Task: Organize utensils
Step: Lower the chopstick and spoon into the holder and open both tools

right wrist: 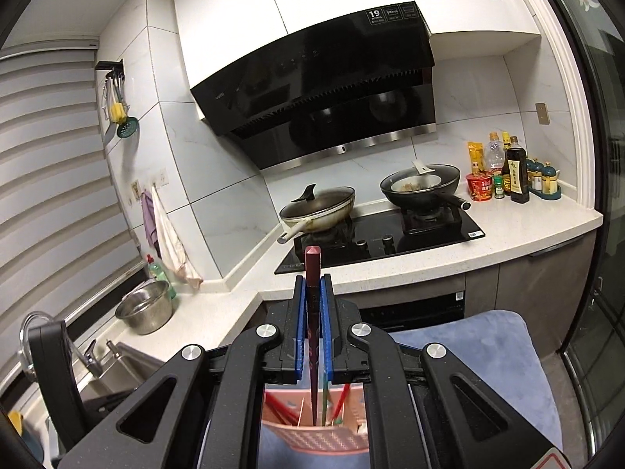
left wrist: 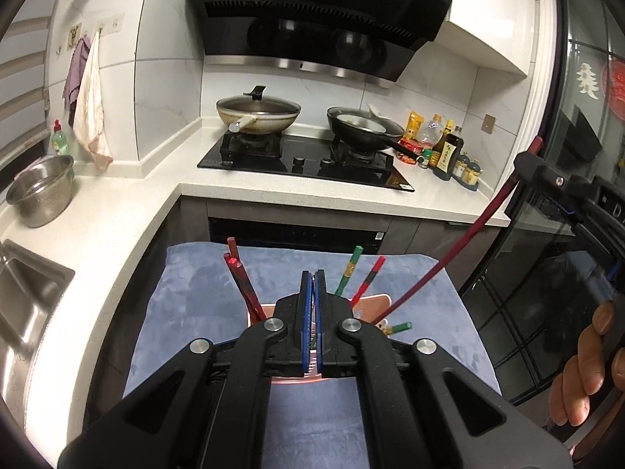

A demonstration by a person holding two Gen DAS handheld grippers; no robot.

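The step in hand looks like sorting chopsticks at the pink holder, which stands on a blue cloth spread over a raised surface in front of the kitchen bench; the right gripper has its jaws clenched on a dark red chopstick, whose blunt end pokes up past the fingertips while its thin end reaches down to the holder's mouth; from the left wrist view the same stick runs as a long slant from the right gripper down toward the holder. Whether its tip is inside the holder or just at the rim cannot be told. The left gripper has its jaws pressed together with nothing visible between them, hanging just above the holder; a hand shows at the right edge of that view. Several other chopsticks, red and green, already stand leaning in the holder's compartments.

As a judgement, the held stick is either being drawn out or being fed in; the next move calls for keeping it near upright, steering its tip into the intended compartment without knocking the leaning sticks, and only then loosening the grip; the light holder could tip if the stick drags on its wall.
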